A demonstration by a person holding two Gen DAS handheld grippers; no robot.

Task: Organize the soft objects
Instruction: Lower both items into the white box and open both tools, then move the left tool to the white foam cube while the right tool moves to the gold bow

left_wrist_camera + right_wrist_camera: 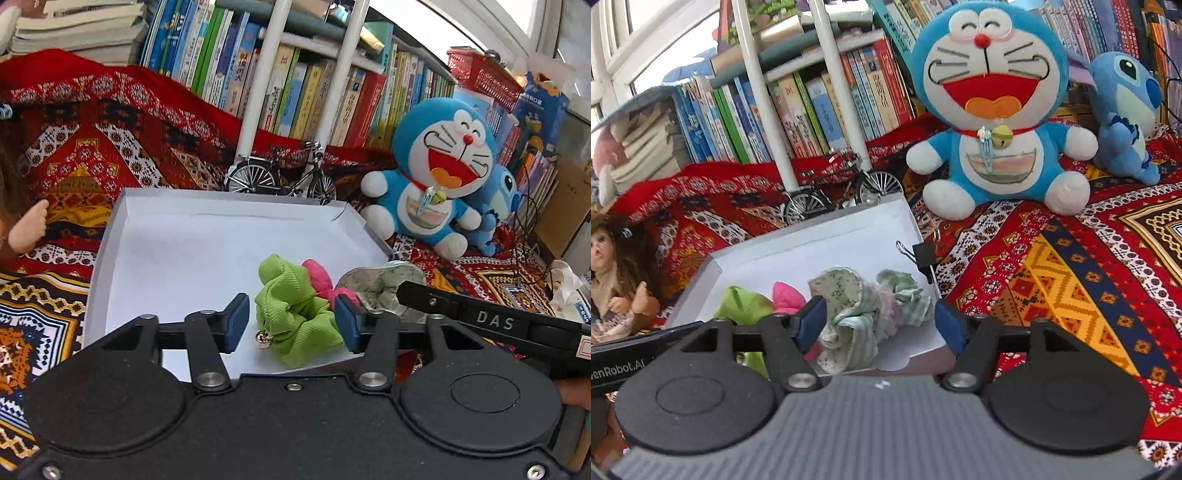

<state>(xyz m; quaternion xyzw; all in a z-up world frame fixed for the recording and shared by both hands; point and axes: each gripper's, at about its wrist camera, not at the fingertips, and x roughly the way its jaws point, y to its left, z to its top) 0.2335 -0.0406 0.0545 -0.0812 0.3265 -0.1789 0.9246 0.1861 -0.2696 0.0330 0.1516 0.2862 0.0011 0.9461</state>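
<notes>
Left gripper (pixel 291 321) stands parted around the green ribbed-fabric scrunchie (pixel 295 317) at lower centre, seemingly not pressing it. Right gripper (pixel 881 323) gapes around the pale floral cloth scrunchie (pixel 857 314). Both lie inside the shallow white cardboard tray (pixel 177 251); withdraw straight back, avoiding snags.

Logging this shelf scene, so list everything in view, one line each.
tray: one, white, on the patterned cloth
green scrunchie: one, green with a small bell, in the tray, between the left jaws
pink scrunchie: one, pink, in the tray beside the green one
floral scrunchie: one, pale green print, in the tray, between the right jaws
binder clip: one, black, on the tray's edge
blue cat plush: one, behind the tray
Stitch plush: one, blue
toy bicycle: one, black
doll: one
books: many
left gripper: open
right gripper: open
</notes>
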